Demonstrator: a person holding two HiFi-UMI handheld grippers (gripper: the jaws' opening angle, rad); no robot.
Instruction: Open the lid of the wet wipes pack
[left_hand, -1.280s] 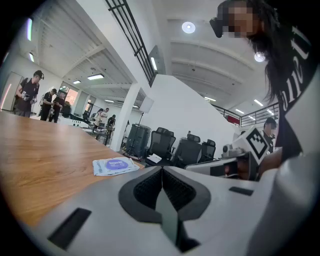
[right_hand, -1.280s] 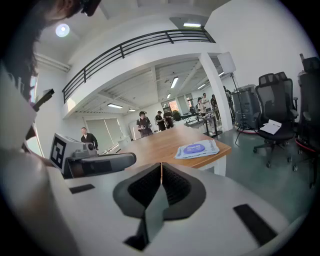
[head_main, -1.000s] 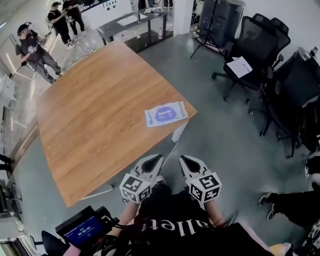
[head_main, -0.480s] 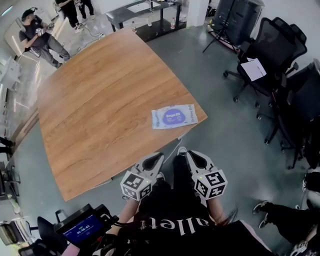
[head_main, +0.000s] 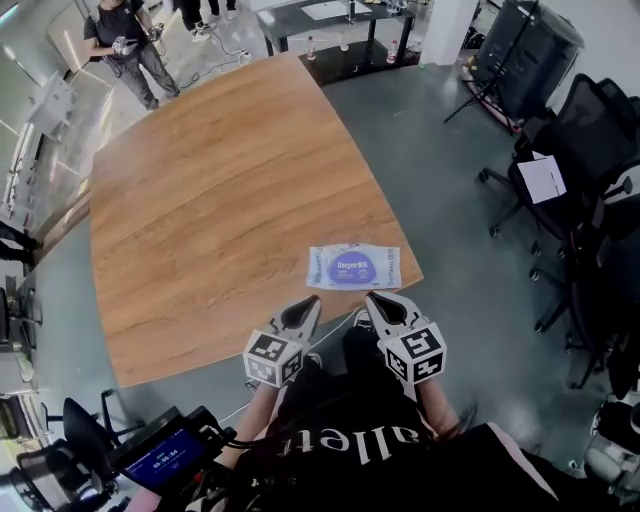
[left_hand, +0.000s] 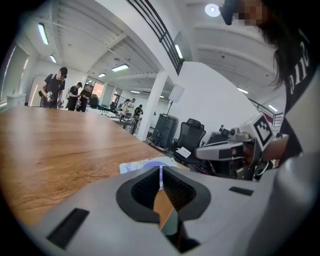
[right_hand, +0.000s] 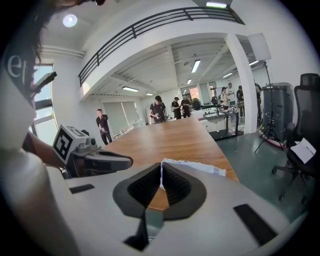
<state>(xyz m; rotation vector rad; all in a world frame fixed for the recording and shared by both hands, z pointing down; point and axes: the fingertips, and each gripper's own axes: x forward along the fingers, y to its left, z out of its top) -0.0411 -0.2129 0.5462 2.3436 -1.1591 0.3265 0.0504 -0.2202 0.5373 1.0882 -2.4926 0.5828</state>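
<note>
The wet wipes pack (head_main: 353, 268), white with a purple oval lid, lies flat near the front right corner of the wooden table (head_main: 220, 200). Just short of the pack at the table's front edge, my left gripper (head_main: 306, 310) has its jaws shut and empty. Close on its right, my right gripper (head_main: 380, 303) is also shut and empty, near the pack's front edge. The left gripper view shows the pack (left_hand: 144, 164) just beyond the jaw tips. In the right gripper view the pack (right_hand: 200, 168) lies slightly right of the tips. Neither gripper touches it.
Black office chairs (head_main: 590, 140) stand on the grey floor to the right. A low black table (head_main: 330, 15) and a standing person (head_main: 125, 35) are beyond the table's far end. A device with a lit screen (head_main: 165, 458) is at the bottom left.
Both grippers have moved forward from over the floor to the table's front edge, closing in on the pack. Their jaws stay shut. The pack has not moved on the table.
</note>
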